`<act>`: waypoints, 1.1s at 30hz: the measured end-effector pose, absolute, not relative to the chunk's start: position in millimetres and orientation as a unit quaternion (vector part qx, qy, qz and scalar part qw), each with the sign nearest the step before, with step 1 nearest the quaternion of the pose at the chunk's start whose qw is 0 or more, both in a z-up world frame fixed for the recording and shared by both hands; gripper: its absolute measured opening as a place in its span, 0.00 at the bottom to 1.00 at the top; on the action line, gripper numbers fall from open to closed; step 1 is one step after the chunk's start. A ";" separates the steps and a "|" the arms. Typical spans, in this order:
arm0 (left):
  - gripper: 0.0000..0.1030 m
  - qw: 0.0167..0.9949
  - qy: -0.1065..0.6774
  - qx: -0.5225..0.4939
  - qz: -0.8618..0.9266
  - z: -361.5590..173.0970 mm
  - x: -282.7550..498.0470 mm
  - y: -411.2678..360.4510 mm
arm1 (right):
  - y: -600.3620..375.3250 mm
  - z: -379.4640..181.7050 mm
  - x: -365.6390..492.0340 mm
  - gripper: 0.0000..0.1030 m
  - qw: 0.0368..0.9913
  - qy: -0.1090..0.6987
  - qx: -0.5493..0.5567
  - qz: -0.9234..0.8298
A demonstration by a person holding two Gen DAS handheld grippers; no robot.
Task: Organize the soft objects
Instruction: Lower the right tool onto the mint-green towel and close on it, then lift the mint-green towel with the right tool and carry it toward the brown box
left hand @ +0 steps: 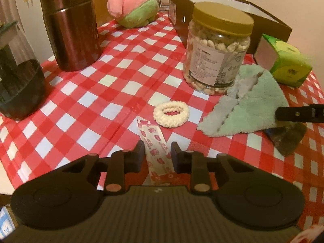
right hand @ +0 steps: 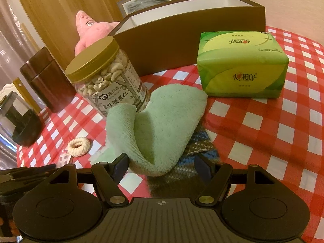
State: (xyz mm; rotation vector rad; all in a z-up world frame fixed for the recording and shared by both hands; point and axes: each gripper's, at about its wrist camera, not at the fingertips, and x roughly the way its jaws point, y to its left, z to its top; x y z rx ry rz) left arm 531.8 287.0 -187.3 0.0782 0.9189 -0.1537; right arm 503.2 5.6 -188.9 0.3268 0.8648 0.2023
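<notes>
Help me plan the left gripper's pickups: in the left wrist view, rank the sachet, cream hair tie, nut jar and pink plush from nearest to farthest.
From the left gripper:
1. Sachet, lying between its fingers.
2. Cream hair tie, just ahead, slightly right.
3. Nut jar, farther back on the right.
4. Pink plush, at the far edge, beside the brown box.

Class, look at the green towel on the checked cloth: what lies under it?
Under the green towel a striped knitted piece in brown and blue pokes out. How far it extends beneath is hidden, and the towel covers the foot of the nut jar.
</notes>
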 end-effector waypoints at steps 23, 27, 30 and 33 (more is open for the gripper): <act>0.25 0.897 0.425 0.038 -0.116 -171.1 524.7 304.2 | 27.1 -187.5 510.5 0.14 0.914 0.363 0.131 0.124; 0.25 0.897 0.419 0.042 -0.135 -166.7 523.4 305.3 | 32.3 -170.6 498.3 0.13 0.922 0.340 0.137 0.125; 0.25 0.896 0.415 0.051 -0.149 -162.3 522.1 306.6 | 36.3 -154.5 487.7 0.13 0.928 0.323 0.136 0.125; 0.24 0.897 0.408 0.059 -0.161 -155.4 519.1 309.0 | 42.1 -139.5 474.0 0.12 0.932 0.313 0.135 0.120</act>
